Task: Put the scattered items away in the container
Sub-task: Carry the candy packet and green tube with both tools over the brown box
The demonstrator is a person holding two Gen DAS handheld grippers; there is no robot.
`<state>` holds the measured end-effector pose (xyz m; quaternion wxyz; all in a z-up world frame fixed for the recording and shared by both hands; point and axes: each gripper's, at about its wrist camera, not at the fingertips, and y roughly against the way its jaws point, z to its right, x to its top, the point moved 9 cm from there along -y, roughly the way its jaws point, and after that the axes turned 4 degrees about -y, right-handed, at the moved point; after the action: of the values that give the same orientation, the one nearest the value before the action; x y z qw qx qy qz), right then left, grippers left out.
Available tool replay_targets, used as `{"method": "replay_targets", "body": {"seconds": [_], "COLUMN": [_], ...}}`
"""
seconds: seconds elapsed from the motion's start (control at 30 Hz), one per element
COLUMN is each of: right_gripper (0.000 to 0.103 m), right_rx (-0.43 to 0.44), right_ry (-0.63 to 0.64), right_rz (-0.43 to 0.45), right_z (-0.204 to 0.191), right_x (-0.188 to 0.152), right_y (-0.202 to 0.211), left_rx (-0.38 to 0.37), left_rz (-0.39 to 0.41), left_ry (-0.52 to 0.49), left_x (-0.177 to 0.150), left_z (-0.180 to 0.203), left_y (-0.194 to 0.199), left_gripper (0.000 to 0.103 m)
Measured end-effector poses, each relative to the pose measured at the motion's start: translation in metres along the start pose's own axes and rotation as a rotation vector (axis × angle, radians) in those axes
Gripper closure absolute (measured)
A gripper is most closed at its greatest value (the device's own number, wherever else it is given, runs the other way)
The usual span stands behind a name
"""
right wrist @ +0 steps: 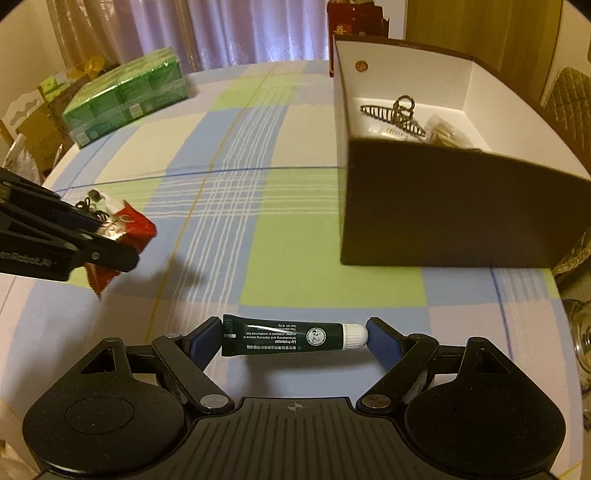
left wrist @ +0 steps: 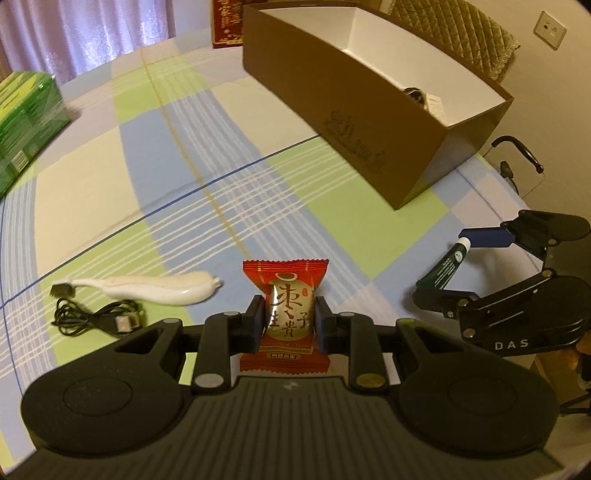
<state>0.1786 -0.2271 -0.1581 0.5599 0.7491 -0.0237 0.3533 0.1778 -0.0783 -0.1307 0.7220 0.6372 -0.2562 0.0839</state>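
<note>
Pale purple curtains [right wrist: 221, 33] behind checked tablecloth [left wrist: 221, 166]; wall socket [left wrist: 550, 29] beside quilted chair back [left wrist: 461, 29].

Checked tablecloth [left wrist: 229, 155], brown box [left wrist: 354, 122], green pack [right wrist: 125, 99], white device [left wrist: 155, 290], black cable [left wrist: 92, 317]

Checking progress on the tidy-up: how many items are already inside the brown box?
2 at least: a hair claw clip mid-floor of the brown box, and a clear packet beside it near the front wall, which may hide more.
</note>
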Motion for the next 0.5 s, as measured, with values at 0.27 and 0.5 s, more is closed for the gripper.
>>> {"method": "replay_targets", "body": {"seconds": [0.27,0.5], "right_gripper": [0.017,0.017], "right_rx": [0.037,0.091], "right_ry": [0.026,0.068], "right_rz": [0.033,0.076], "right_z": [0.013,0.022], "right_x": [0.014,0.029], "right_y": [0.024,0.049], "left_rx": [-0.008,-0.015], "left_rz": [0.041,0.068], "left_ry": [-0.018,-0.026], "left_x": [0.023,0.04], "left_z": [0.024,0.041], "left_y": [0.004,0.006], "left_gripper": [0.08,0.08]}}
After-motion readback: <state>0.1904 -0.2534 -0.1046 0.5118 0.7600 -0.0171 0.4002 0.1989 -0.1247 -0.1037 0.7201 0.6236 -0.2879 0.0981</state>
